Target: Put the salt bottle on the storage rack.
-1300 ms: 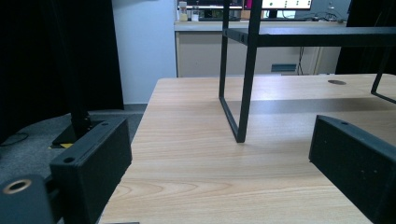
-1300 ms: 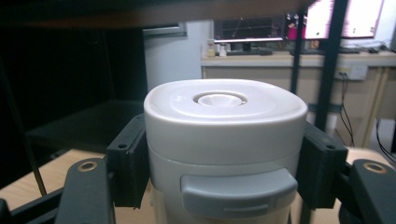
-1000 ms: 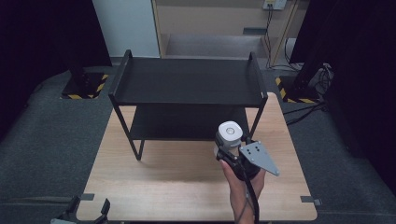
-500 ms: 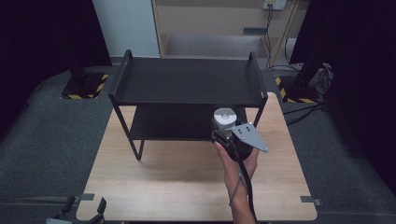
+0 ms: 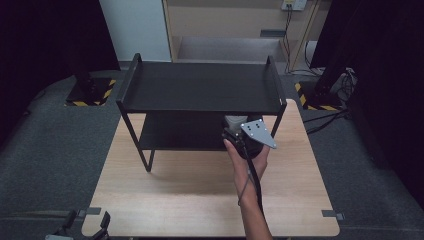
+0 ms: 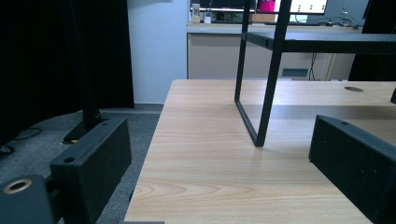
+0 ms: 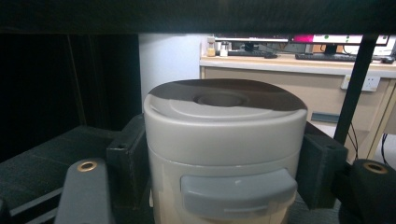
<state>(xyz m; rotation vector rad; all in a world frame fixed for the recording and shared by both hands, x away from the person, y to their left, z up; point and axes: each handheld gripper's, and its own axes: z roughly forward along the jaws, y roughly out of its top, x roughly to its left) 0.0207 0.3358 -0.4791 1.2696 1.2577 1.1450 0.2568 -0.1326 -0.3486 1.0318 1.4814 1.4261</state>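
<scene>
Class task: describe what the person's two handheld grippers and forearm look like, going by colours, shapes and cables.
The right gripper is black, topped by a grey three-cornered plate with small holes; a black cable trails along the bare, sleeveless forearm. The left gripper has blocky matte-black jaws with small screw holes.

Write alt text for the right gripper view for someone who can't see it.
The right gripper clamps a pale lidded container between its black jaws, under the top board of a black shelf. A desk with monitors stands behind.
</scene>
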